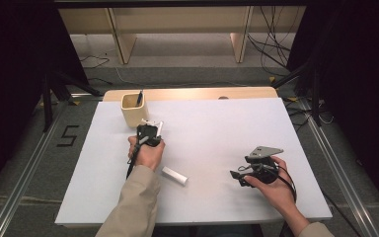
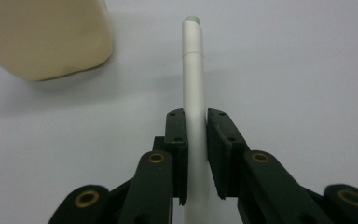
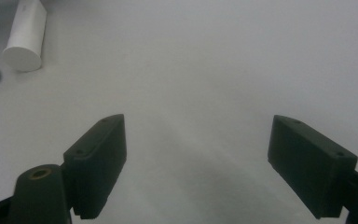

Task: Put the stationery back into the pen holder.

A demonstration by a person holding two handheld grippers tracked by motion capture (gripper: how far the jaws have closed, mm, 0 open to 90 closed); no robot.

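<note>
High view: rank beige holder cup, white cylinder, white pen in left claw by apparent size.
1. Beige holder cup, clearly largest.
2. White cylinder on the table.
3. White pen: mostly hidden by the left claw, so its rank against the cylinder is unsure.

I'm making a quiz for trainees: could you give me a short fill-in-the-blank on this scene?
1. The left gripper is shut on a white ____.
2. The right gripper has its jaws ____.
3. The beige holder has a ____ pen in it.

Missing words: marker; open; dark
</note>
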